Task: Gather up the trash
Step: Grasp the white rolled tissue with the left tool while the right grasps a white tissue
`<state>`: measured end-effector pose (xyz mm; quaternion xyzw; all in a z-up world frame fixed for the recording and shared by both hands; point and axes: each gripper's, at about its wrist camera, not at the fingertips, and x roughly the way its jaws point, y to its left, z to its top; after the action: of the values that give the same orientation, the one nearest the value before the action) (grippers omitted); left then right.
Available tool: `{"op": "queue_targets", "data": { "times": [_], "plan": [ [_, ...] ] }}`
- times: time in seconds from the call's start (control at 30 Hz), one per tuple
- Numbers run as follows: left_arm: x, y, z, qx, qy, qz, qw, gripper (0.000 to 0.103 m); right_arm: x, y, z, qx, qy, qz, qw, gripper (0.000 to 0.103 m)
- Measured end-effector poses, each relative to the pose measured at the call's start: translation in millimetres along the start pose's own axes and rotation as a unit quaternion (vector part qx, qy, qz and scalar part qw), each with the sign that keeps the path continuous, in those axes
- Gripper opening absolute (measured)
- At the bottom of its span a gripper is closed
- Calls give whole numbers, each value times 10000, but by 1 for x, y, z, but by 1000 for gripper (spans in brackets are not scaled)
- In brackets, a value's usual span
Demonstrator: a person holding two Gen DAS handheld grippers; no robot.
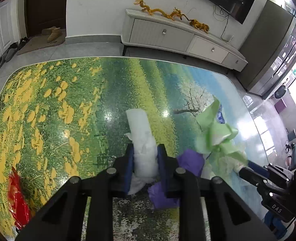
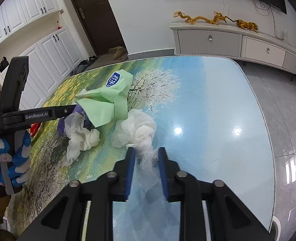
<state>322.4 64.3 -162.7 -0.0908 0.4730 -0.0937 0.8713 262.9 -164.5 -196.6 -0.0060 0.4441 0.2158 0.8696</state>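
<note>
Both grippers are at the grasping step of the collection. The left gripper (image 1: 145, 160) has its blue pads closed narrowly on a white tissue wad (image 1: 142, 138), which stands up between the pads and lies on the surface (image 1: 67, 100) with its far end resting on the printed meadow. The right gripper (image 2: 146, 160) is likewise pinched on a crumpled white plastic bag (image 2: 137, 129), holding its twisted tail while the bulk of the bag sits on the surface just ahead of the fingertips.

The rest of the trash is clustered between the two: a pale green bag (image 2: 107, 100) with a blue logo, a purple wrapper (image 1: 190, 162) touching the left gripper's right finger, and another crumpled tissue (image 2: 81, 138) beside it. No bin shows in either view, so the next move seems to call for lifting both pieces clear without dragging the neighbouring scraps, and then carrying them to a container that has yet to be found. The light bag could slip or trail, since only its tail is gripped.

The left wrist view alone shows a red wrapper (image 1: 17, 198) at the near left edge of the surface, well apart from the pile. The right wrist view alone shows the person's gloved hand (image 2: 9, 160) on the left gripper's handle.
</note>
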Motion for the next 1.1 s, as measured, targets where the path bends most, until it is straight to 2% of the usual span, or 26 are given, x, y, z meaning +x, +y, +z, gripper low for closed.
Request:
{"op": "queue_targets", "data": {
  "times": [0.03, 0.13, 0.43, 0.6, 0.67, 0.7, 0.73, 0.8, 1.07, 1.1],
  "plan": [
    [-1, 1, -1, 5, -27, -21, 10000, 18, -1, 1, -2, -12, 4, 12, 10000, 11],
    [-9, 9, -8, -163, -67, -136, 9998, 17, -7, 4, -10, -16, -5, 67, 10000, 7],
    [-66, 25, -37, -397, -363, -435, 9976, 17, -45, 17, -55, 136, -28, 216, 9997, 6],
    [-99, 26, -52, -428, -543, -538, 9962, 17, -63, 21, -50, 231, -223, 203, 9993, 6],
    [-108, 29, -57, -445, -600, -571, 9956, 17, -65, 22, -39, 211, -330, 184, 9991, 11],
    [-110, 30, -59, -460, -619, -595, 9952, 17, -64, 23, -34, 181, -368, 173, 9990, 22],
    [-112, 30, -59, -469, -636, -630, 9949, 17, -60, 24, -27, 136, -399, 122, 9990, 40],
    [-114, 31, -60, -446, -675, -679, 9944, 17, -51, 26, -14, 73, -442, -21, 9990, 59],
    [-106, 31, -61, -402, -637, -848, 9935, 17, 11, 14, 19, 108, -132, -306, 9994, 59],
    [-104, 30, -62, -399, -621, -867, 9935, 17, 17, 11, 20, 116, -75, -343, 9993, 56]
  ]
}}
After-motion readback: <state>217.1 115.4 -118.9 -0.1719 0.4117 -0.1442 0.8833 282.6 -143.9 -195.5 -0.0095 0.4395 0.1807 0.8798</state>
